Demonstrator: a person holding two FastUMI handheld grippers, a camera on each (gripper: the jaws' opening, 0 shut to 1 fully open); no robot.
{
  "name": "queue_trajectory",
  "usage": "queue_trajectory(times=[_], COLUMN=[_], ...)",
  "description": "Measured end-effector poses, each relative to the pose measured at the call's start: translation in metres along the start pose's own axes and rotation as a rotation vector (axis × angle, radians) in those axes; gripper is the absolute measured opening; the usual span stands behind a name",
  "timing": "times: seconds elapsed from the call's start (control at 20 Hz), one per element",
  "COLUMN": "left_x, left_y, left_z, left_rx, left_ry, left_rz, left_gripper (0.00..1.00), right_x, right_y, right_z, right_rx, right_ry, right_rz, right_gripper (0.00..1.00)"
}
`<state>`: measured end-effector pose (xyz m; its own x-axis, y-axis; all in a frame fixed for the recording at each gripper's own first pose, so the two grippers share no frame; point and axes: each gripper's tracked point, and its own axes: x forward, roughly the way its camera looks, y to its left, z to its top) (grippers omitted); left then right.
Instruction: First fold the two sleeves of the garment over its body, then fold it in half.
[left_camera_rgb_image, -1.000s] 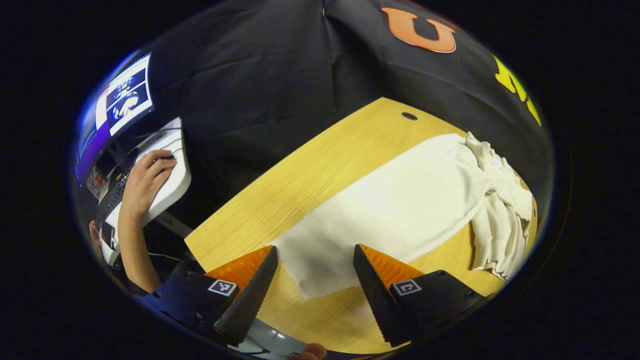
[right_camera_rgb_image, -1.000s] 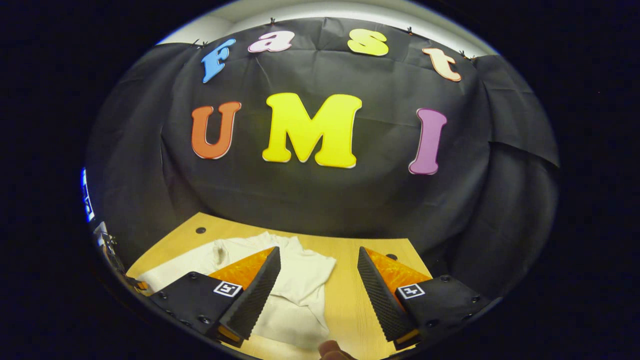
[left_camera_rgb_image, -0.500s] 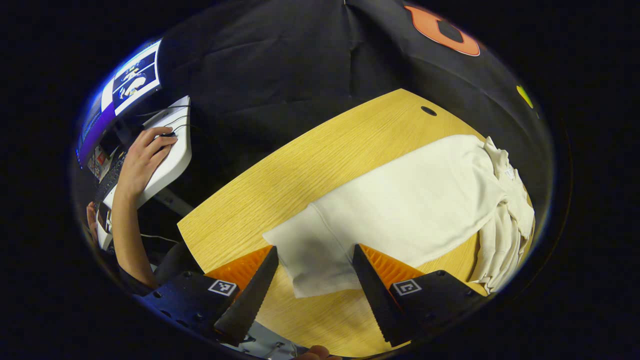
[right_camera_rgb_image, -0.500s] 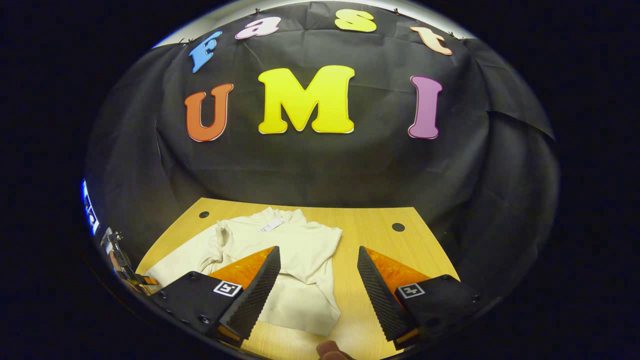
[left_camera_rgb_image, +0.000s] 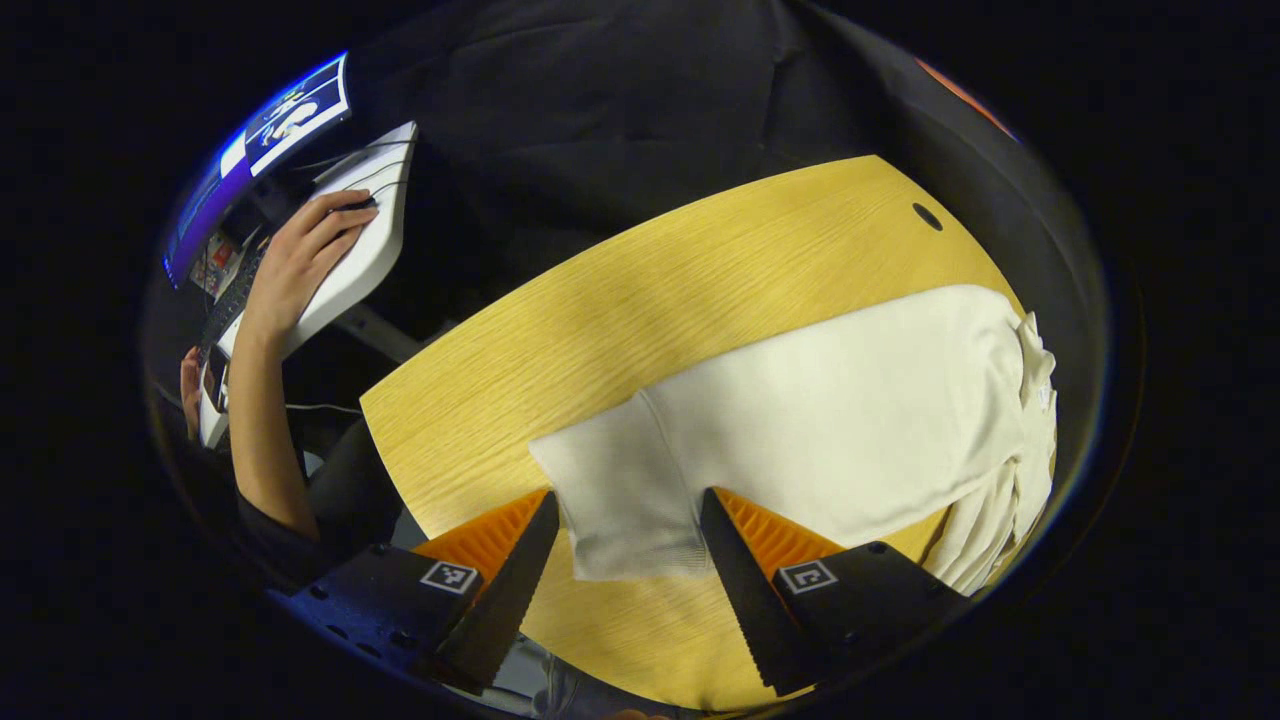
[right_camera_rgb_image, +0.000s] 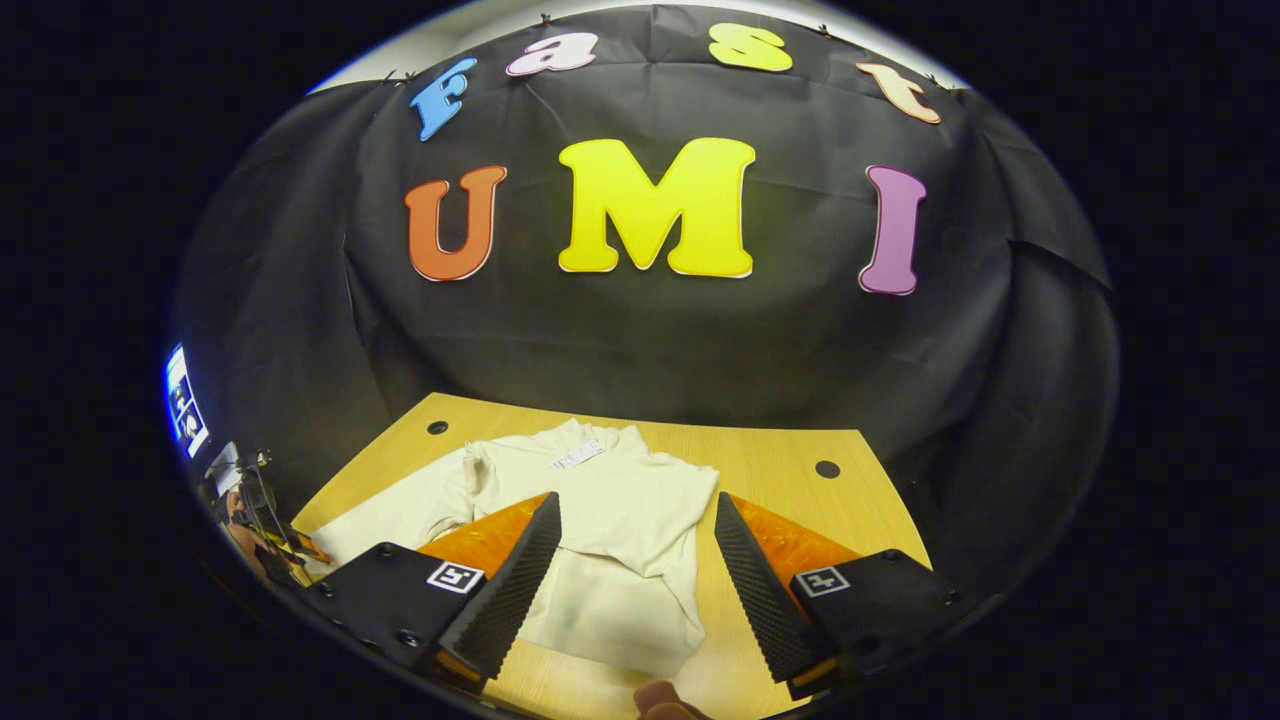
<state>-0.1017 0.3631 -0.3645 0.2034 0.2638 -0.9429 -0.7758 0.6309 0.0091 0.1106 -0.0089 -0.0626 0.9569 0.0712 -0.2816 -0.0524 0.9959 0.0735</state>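
Cream sweater (left_camera_rgb_image: 830, 410) lies spread on the wooden bench (left_camera_rgb_image: 600, 310), and we see it just ahead of both grippers. In the left gripper view, the left gripper (left_camera_rgb_image: 625, 575) hangs with its fingers wide apart and nothing between them under grip; a sleeve cuff (left_camera_rgb_image: 625, 510) rests flat on the bench directly beyond the gap, reaching in between the two fingertips. From there the sleeve runs ahead and to the right into the body of the garment, whose far edge bunches in folds at the right. Off to the left of this gripper, past the bench edge, a person's hand (left_camera_rgb_image: 300, 260) rests on a white side desk (left_camera_rgb_image: 350, 260) below a lit monitor (left_camera_rgb_image: 270, 130).

In the right gripper view, the right gripper (right_camera_rgb_image: 635, 590) is likewise spread wide and holds nothing. The sweater's folded lower part lies just beyond its fingertips, with the collar farther ahead near the black booth wall (right_camera_rgb_image: 650, 340).
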Motion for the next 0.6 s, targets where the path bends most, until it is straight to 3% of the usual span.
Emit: queue_trajectory(times=[0.3, 0.35, 0.4, 0.45, 0.5, 0.55, 0.6], left_x=[-0.002, -0.002, 0.0, 0.001, 0.0, 0.0, -0.001], left_y=[-0.005, -0.008, -0.01, -0.014, -0.017, -0.021, -0.023], left_z=[0.002, 0.001, 0.002, 0.002, 0.003, 0.003, 0.003], left_rx=[0.023, 0.032, 0.041, 0.051, 0.065, 0.079, 0.087], left_ry=[0.083, 0.084, 0.085, 0.085, 0.084, 0.087, 0.088], left_rz=[-0.017, -0.021, -0.026, -0.033, -0.043, -0.051, -0.054], left_gripper=[0.83, 0.72, 0.73, 0.6, 0.55, 0.43, 0.42], right_x=[-0.019, -0.027, -0.035, -0.042, -0.05, -0.055, -0.061], right_y=[-0.01, -0.016, -0.022, -0.024, -0.027, -0.031, -0.033], right_z=[0.013, 0.019, 0.025, 0.03, 0.038, 0.043, 0.047], right_rx=[0.019, 0.026, 0.027, 0.027, 0.025, 0.023, 0.021], right_ry=[-0.02, -0.037, -0.053, -0.076, -0.103, -0.128, -0.151], right_rz=[-0.04, -0.054, -0.071, -0.084, -0.098, -0.114, -0.125], right_gripper=[0.97, 0.97, 0.96, 0.97, 0.97, 0.97, 0.96])
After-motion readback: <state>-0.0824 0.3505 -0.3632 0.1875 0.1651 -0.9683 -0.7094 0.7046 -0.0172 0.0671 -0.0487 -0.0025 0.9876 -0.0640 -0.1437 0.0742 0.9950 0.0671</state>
